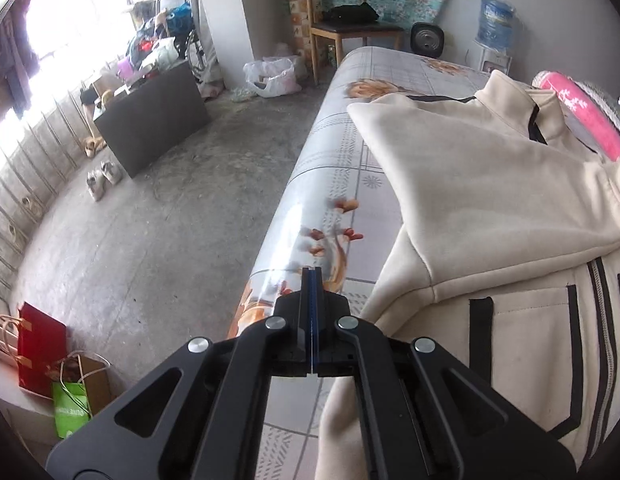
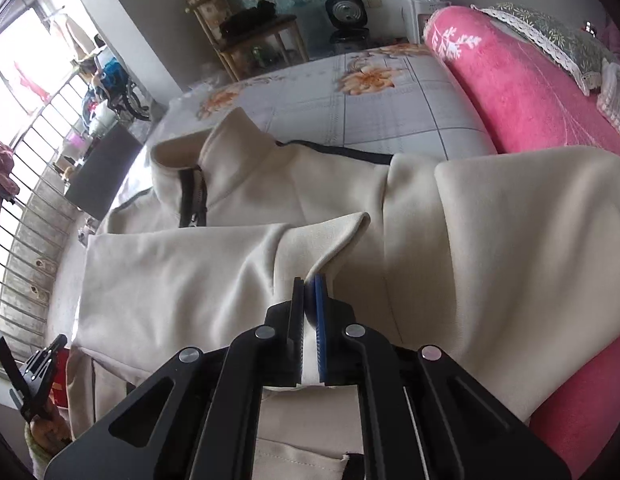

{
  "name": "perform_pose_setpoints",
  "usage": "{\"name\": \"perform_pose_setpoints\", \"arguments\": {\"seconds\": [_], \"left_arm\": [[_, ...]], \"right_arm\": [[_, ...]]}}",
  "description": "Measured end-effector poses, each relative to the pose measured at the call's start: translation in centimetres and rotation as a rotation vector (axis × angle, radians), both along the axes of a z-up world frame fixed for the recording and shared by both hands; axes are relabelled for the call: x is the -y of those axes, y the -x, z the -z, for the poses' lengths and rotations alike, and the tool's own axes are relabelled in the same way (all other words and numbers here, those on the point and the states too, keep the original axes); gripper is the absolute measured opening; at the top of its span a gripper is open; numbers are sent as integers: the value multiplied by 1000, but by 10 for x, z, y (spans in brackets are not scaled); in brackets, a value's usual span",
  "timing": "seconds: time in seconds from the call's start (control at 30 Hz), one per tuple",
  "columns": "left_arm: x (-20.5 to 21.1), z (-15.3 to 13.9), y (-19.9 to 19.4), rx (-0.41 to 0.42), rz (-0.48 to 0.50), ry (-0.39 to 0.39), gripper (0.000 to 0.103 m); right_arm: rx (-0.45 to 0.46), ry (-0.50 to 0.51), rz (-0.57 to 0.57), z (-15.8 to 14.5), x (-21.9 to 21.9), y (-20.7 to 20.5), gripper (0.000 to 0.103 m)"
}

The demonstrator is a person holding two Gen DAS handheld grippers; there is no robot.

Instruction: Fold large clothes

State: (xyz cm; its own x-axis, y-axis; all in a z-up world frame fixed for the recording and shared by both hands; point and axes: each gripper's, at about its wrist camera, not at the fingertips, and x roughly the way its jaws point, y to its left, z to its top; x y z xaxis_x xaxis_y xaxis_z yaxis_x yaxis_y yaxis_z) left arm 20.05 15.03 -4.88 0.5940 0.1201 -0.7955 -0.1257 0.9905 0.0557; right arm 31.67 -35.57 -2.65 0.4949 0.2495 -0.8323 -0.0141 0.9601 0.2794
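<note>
A cream zip jacket [image 1: 490,208] with black trim lies on the bed, one sleeve folded across its chest. In the left wrist view my left gripper [image 1: 312,272] is shut and empty, over the bed's edge just left of the jacket. In the right wrist view the jacket [image 2: 490,240] fills the middle, collar [image 2: 229,160] at the far side. My right gripper [image 2: 310,280] is shut on a fold of the jacket's sleeve cuff [image 2: 334,236], cloth showing between the pads. The left gripper [image 2: 33,372] shows at the lower left edge.
The bed has a grey floral sheet [image 1: 334,168]. A pink blanket [image 2: 530,92] lies along the right side. A wooden chair [image 1: 350,28], dark box [image 1: 149,116], shoes [image 1: 103,178] and paper bags [image 1: 49,360] stand on the concrete floor on the left.
</note>
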Motion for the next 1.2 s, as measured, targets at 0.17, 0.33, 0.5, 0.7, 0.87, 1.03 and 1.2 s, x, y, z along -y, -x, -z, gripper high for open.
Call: {"name": "perform_pose_setpoints", "arguments": {"seconds": [0.17,0.33,0.5,0.7,0.87,1.03,1.2], "left_arm": [[-25,-20,-3,-13,31,205,0],[-20,-25,-46,-81,55,351,27],[6,-6,-102,-140,48,351,28],[31,6,-125,-136,66,233,5],[21,-9,-114,-59,69,250,4],[7,-9,-114,-47,45,283,4],[6,9,-119,-95,31,285,5]], "right_arm": [[-61,37,9,15,11,-2,9],[-97,30,27,31,20,-9,29],[-116,48,3,45,14,-19,31],[-75,100,-39,43,2,-19,8],[44,-27,-70,5,1,-10,6],[113,-54,-87,-11,4,-8,6],[-45,20,-78,49,12,-27,6]]}}
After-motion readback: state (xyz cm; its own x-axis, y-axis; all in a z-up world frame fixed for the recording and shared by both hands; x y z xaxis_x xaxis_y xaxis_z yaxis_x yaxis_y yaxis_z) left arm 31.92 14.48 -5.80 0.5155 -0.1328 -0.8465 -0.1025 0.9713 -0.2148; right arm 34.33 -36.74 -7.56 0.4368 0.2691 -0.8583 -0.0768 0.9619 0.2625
